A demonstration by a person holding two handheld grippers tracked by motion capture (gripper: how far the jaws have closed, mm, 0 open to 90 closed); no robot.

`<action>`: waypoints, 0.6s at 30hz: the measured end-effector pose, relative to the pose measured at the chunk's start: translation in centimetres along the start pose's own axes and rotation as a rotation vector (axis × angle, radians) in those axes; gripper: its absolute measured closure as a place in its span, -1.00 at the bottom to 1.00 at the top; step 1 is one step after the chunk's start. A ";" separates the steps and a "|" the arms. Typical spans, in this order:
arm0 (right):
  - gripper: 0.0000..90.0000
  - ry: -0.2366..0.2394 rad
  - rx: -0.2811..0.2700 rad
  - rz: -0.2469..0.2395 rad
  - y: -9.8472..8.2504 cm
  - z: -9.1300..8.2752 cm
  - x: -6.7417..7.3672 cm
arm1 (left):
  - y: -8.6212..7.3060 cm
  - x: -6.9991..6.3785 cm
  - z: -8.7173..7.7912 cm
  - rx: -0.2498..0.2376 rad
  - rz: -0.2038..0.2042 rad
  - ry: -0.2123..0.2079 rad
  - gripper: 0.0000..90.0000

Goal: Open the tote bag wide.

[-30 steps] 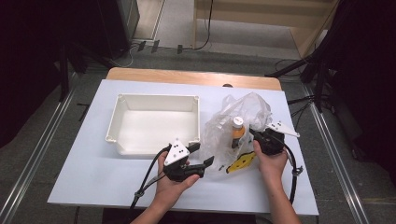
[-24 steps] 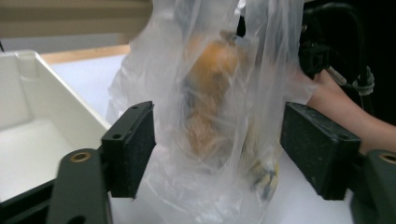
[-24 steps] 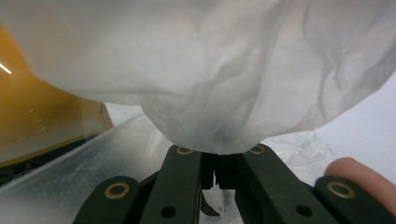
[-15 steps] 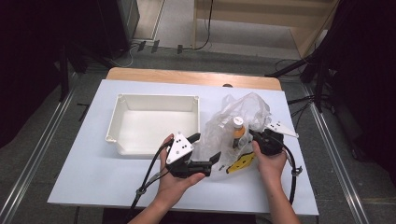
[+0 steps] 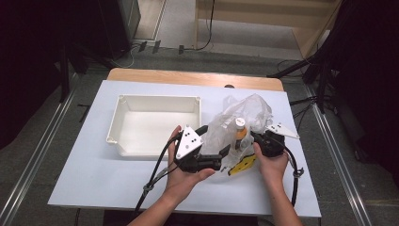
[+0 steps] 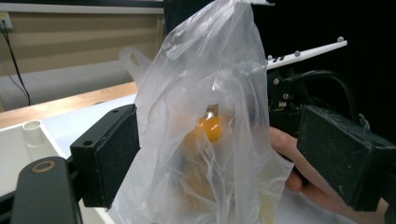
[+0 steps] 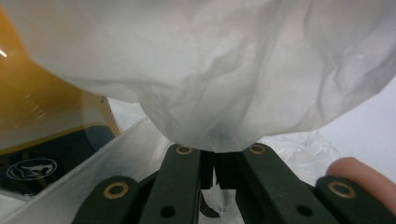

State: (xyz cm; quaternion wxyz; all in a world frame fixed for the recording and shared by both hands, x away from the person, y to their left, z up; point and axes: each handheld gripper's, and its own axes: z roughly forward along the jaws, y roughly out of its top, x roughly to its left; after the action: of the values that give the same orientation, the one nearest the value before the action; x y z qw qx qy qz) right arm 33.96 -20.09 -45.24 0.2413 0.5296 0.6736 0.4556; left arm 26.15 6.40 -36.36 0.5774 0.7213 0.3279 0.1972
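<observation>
Lying on a white table (image 5: 94, 179), left of centre, an open white tray (image 5: 155, 125), bare inside. Standing just right of it, a clear plastic bag (image 5: 244, 115) holding an orange-capped bottle (image 5: 240, 132) and a yellow packet (image 5: 242, 165). Spreading wide after just opening, left gripper (image 5: 226, 151), bag between its jaws, unpressed. Clamping bag film at right, right gripper (image 5: 256, 139).

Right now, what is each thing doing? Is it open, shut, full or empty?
Left gripper: open, jaws just widened, the bag between them, pads not pressing.
Right gripper: shut on the plastic bag's film.
Plastic bag: crumpled, standing up, things inside.
Orange bottle: upright inside the bag, cap on.
Yellow packet: lying flat at the bag's bottom.
White tray: empty, on the table.
</observation>
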 end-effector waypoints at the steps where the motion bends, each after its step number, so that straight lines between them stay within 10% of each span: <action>1: 1.00 -0.001 0.001 -0.003 0.0 0.0 0.0 | 0.1 0.0 0.2 -0.001 0.003 0.001 -0.70; 10: 1.00 -0.006 0.009 -0.022 -0.2 0.1 0.2 | -0.2 0.9 2.2 0.052 -0.002 -0.002 -0.51; 18: 1.00 -0.002 0.013 -0.024 -0.3 0.1 0.2 | -1.1 1.6 3.3 0.126 -0.006 0.021 0.78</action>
State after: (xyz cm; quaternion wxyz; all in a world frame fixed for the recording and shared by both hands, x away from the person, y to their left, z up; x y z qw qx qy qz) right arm 33.81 -19.88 -45.54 0.2441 0.5235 0.6827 0.4476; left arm 29.23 5.35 -38.42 0.5281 0.7531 0.3477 0.1819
